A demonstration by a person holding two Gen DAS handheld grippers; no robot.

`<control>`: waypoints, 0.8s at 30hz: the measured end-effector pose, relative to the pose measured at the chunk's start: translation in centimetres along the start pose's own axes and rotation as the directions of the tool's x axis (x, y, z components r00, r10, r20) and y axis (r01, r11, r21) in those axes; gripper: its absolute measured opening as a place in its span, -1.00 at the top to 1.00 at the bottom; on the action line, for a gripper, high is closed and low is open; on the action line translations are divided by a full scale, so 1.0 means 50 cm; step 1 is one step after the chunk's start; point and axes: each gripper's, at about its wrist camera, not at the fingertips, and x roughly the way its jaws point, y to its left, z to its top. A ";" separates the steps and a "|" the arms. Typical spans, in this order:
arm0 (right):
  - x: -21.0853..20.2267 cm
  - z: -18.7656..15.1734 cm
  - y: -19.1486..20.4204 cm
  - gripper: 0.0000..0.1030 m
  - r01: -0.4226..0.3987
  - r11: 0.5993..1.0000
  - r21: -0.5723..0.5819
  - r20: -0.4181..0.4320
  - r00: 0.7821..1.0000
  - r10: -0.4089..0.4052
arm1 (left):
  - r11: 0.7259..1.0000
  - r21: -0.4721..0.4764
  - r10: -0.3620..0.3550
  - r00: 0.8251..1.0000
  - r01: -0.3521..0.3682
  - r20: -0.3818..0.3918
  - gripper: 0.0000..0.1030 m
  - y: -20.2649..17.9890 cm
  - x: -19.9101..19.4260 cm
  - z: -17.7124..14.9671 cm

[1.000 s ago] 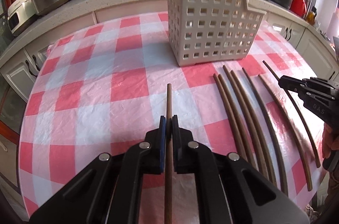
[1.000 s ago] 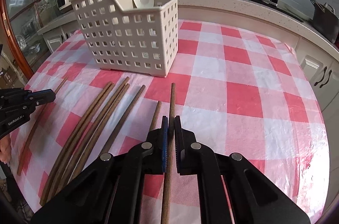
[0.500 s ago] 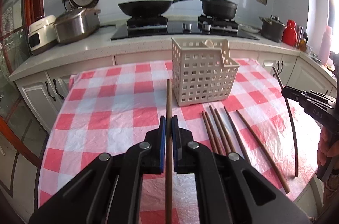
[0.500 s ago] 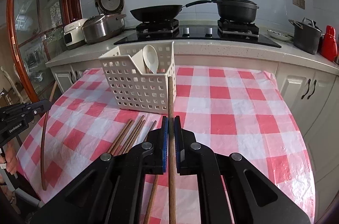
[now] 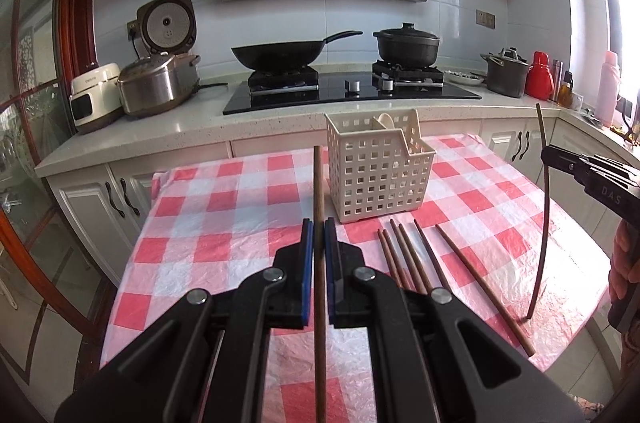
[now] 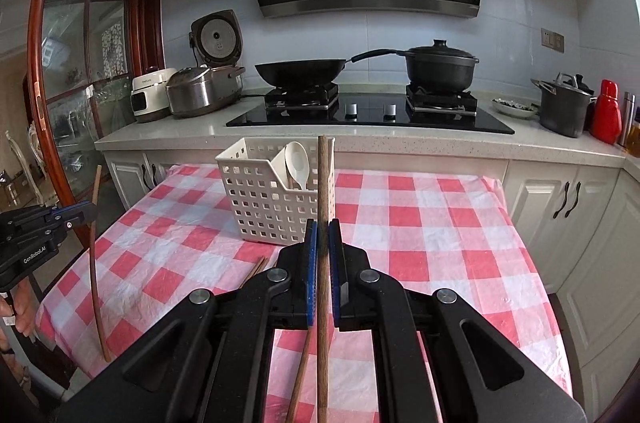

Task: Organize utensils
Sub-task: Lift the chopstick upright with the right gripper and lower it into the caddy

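Observation:
My left gripper (image 5: pixel 319 225) is shut on a brown chopstick (image 5: pixel 318 183), held in the air above the checked tablecloth. My right gripper (image 6: pixel 323 225) is shut on another brown chopstick (image 6: pixel 324 175), likewise lifted. Each gripper shows in the other's view: the right gripper (image 5: pixel 547 154) at the right edge, the left gripper (image 6: pixel 89 211) at the left edge, each with its stick hanging down. A white slotted basket (image 5: pixel 376 179) (image 6: pixel 256 203) stands ahead at the table's far side, with a white spoon (image 6: pixel 297 163) in it. Several chopsticks (image 5: pixel 404 259) lie on the cloth in front of the basket.
The red-and-white tablecloth (image 5: pixel 224 223) covers the table, whose edges drop off left and right. Behind it runs a counter with a hob (image 5: pixel 348 91), a wok (image 5: pixel 280 57), a black pot (image 5: pixel 408 43) and rice cookers (image 5: pixel 160 83). A hand (image 5: pixel 628 263) holds the right gripper.
Both grippers have risen and tipped up, each lifting its chopstick off the cloth. The basket and the loose chopsticks now look farther off and lower.

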 end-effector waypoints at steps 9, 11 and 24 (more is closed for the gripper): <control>-0.041 0.013 0.006 0.88 0.012 1.000 -0.002 0.053 0.999 -0.012 | 1.000 -0.017 0.024 0.998 -0.023 0.062 0.89 0.007 -0.044 0.006; -0.051 0.016 0.009 0.88 0.015 1.000 -0.004 0.064 0.998 -0.015 | 0.999 -0.017 0.028 0.997 -0.026 0.072 0.89 0.007 -0.053 0.008; -0.089 0.027 0.028 0.88 0.015 1.000 -0.022 0.106 0.994 -0.013 | 0.998 0.005 0.055 0.991 -0.056 0.122 0.89 -0.003 -0.093 0.011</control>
